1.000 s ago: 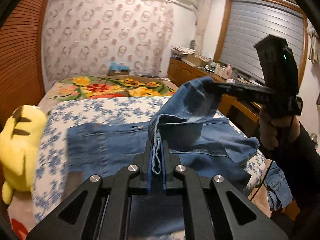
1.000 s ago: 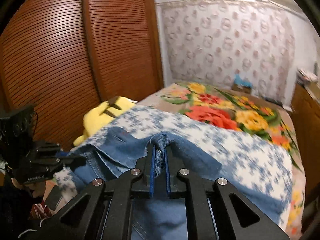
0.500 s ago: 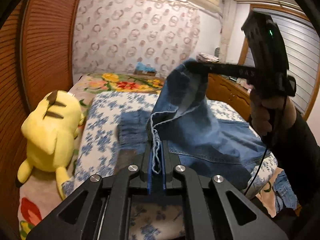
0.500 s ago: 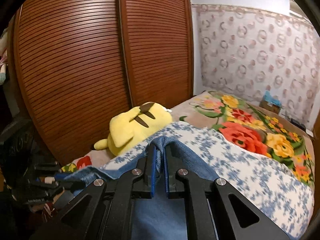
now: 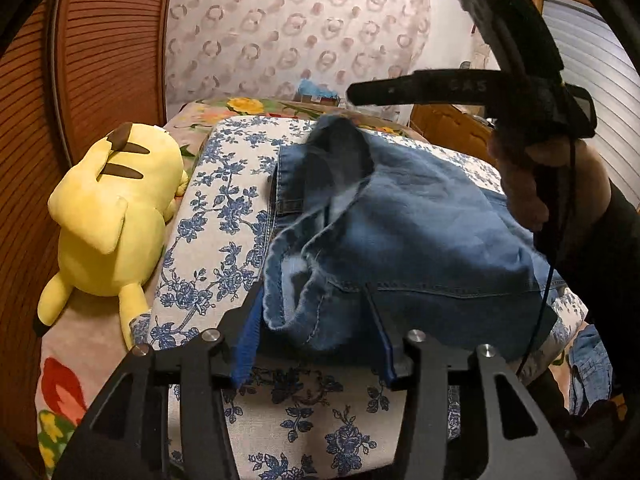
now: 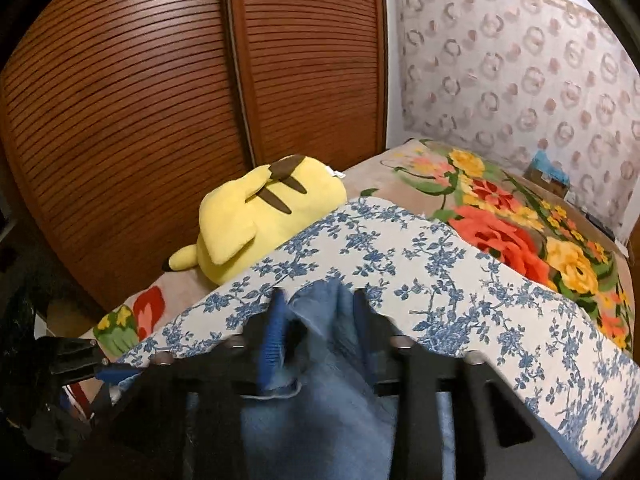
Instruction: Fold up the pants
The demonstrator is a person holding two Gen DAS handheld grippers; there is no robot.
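The blue denim pants (image 5: 400, 232) lie folded over in a loose heap on the blue-flowered white cloth (image 5: 224, 208). My left gripper (image 5: 316, 320) is open, its fingers apart on either side of the near hem, which lies slack between them. My right gripper (image 5: 352, 94) shows in the left wrist view above the far end of the pants. In the right wrist view my right gripper (image 6: 316, 304) is open, with a bunched fold of the pants (image 6: 316, 360) lying loose between its fingers.
A yellow plush toy (image 5: 108, 224) lies left of the cloth, against the brown slatted wardrobe doors (image 6: 160, 100). A flowered blanket (image 6: 520, 220) covers the far bed. More denim (image 5: 588, 364) hangs off the bed's right side.
Both grippers have opened and let go of the pants. The lifted denim has dropped onto the lower layer. Both grippers have moved toward the plush toy side.
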